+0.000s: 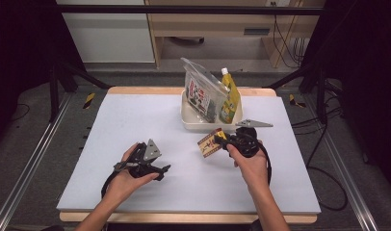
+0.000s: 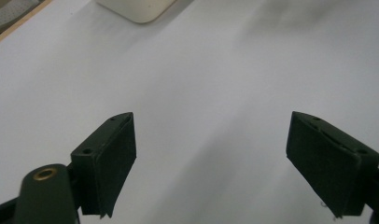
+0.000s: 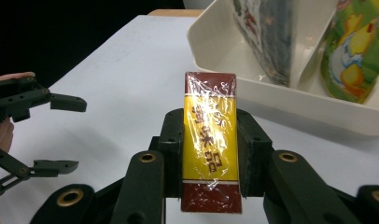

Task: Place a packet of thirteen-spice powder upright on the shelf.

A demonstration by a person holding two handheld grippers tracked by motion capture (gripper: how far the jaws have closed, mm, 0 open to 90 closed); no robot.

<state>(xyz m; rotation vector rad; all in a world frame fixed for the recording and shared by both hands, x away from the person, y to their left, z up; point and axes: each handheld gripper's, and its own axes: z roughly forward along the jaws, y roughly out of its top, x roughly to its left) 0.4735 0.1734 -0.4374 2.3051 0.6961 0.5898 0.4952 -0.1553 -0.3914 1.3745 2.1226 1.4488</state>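
Two grippers in the high view: my left gripper [image 1: 152,168] lay low on the near left of the white table mat [image 1: 136,120], and my right gripper [image 1: 221,140] hovered just in front of the cream tray [image 1: 188,120]; the right one carried a small red-and-yellow packet [image 1: 209,143], its end pointing left.
Tray contents, high view: a clear printed pouch [image 1: 199,94] and a yellow-green spouted pouch [image 1: 229,98] already stood upright inside; the packet was near the tray's front wall but not yet over it.
Left gripper view: my jaws stood wide apart with nothing between the pads [image 2: 114,161]; bare mat lay ahead, and a corner of the tray [image 2: 136,11] sat far off at the top.
Right gripper view: my jaws were closed flat on both long sides of the packet [image 3: 210,140], which was wrapped in shiny film; the tray [image 3: 290,100] lay just beyond it, and my spread left gripper [image 3: 61,133] showed at the left edge.
Progress, by my judgement: two items were packed and the third was picked up; carrying it over the rim, setting it in and letting go were left.
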